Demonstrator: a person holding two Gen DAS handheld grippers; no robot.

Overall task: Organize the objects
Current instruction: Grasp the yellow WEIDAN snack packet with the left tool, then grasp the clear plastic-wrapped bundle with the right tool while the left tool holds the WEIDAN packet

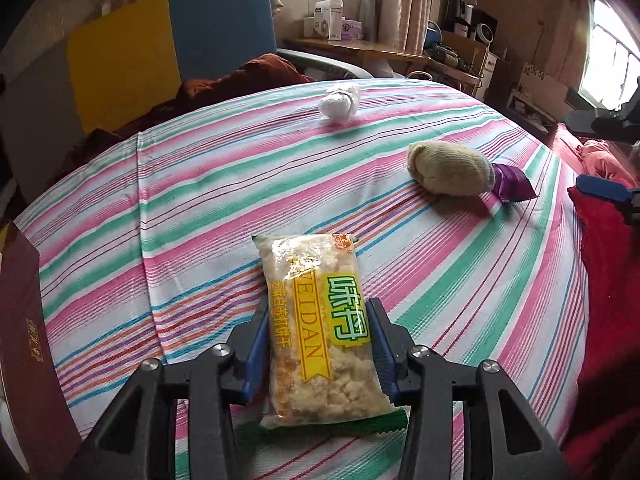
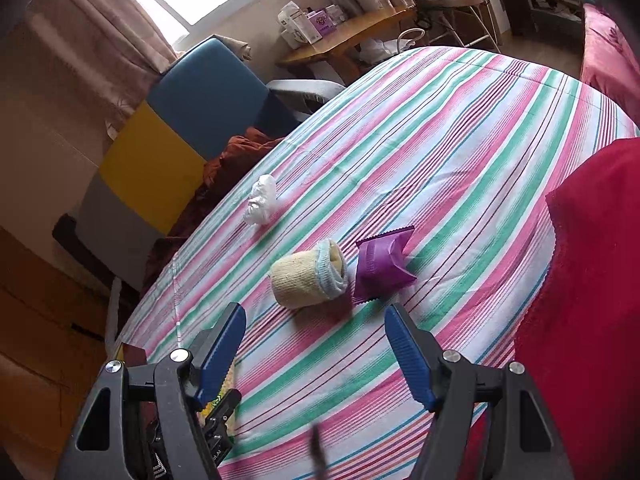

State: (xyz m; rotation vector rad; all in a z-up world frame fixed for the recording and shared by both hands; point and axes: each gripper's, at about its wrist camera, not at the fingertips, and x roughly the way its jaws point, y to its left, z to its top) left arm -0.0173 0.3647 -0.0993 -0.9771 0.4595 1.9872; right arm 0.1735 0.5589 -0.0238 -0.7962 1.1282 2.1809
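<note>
The striped bed [image 1: 420,120] carries everything; a red blanket [image 2: 592,280] covers its right edge. Mid-bed, the left tongs [image 1: 318,344] are pinching a cracker packet [image 1: 316,328] across its width. To carry it well, I would keep the pinch gentle, since the contents look crumbly, and lift level. The right tongs [image 2: 316,344] hang spread and empty, short of a rolled beige sock [image 2: 308,276] touching a purple wrapper [image 2: 382,268], with a white sock bundle [image 2: 262,200] nearer the far edge. Only the left view shows the packet properly; only the right view shows the whole wrapper.
</note>
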